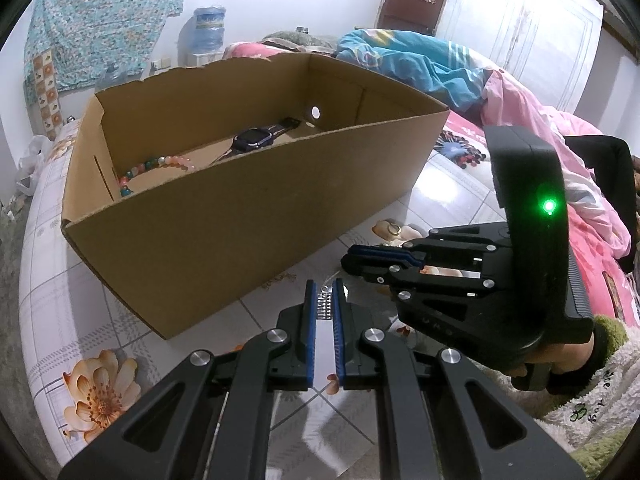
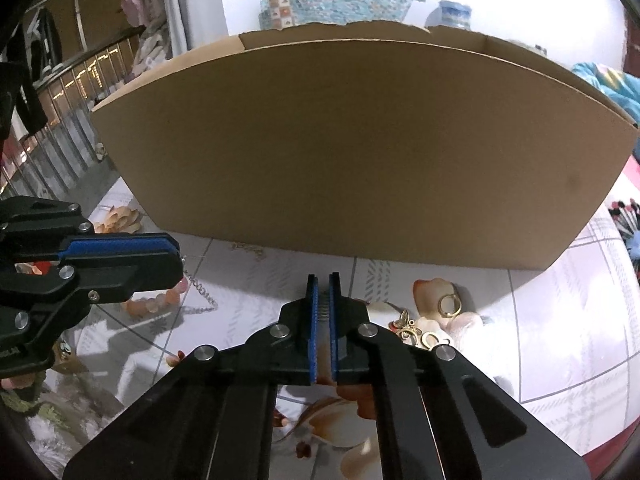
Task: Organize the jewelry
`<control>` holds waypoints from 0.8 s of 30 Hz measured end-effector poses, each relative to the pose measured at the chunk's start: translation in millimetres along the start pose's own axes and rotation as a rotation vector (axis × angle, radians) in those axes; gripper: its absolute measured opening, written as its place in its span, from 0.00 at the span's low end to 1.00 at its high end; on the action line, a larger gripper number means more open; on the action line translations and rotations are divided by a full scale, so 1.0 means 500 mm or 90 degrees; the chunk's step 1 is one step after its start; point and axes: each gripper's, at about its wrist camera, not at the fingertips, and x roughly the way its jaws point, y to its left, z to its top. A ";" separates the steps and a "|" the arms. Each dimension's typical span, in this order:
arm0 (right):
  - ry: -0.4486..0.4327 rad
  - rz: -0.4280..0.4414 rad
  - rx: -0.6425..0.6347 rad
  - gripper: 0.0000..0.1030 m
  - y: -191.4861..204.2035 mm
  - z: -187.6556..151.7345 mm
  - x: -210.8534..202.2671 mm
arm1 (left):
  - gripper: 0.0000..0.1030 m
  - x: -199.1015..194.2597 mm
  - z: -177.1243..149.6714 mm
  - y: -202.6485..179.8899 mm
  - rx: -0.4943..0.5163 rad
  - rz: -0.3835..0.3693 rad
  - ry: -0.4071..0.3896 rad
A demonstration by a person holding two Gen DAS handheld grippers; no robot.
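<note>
Two pieces in cardboard box [image 1: 224, 240]

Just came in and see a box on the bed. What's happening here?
A person is sorting jewelry into a cardboard box with two handheld grippers. A smartwatch and a bead bracelet already lie inside. The left gripper is nearly closed around a small silver chain piece; the right gripper is also nearly closed. A gold ring and butterfly charm still wait on the bedsheet.

A glossy white flower-printed table [image 1: 80, 320] carries an open brown cardboard box [image 1: 224, 236]. Gold hoop earrings [image 2: 448, 305], a silver chain [image 2: 202, 294] and a pink bead bracelet [image 2: 154, 303] lie beside it.
</note>
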 end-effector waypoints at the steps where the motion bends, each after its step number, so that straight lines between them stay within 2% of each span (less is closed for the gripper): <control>1: -0.001 0.001 0.002 0.02 -0.001 -0.001 0.000 | 0.07 -0.002 0.001 -0.001 0.001 0.001 -0.001; 15: -0.029 0.037 0.035 0.00 -0.042 -0.024 -0.043 | 0.07 -0.042 -0.004 -0.013 0.014 0.017 -0.022; 24: -0.100 0.062 0.127 0.00 -0.123 -0.023 -0.148 | 0.07 -0.083 0.003 -0.022 0.030 0.023 -0.057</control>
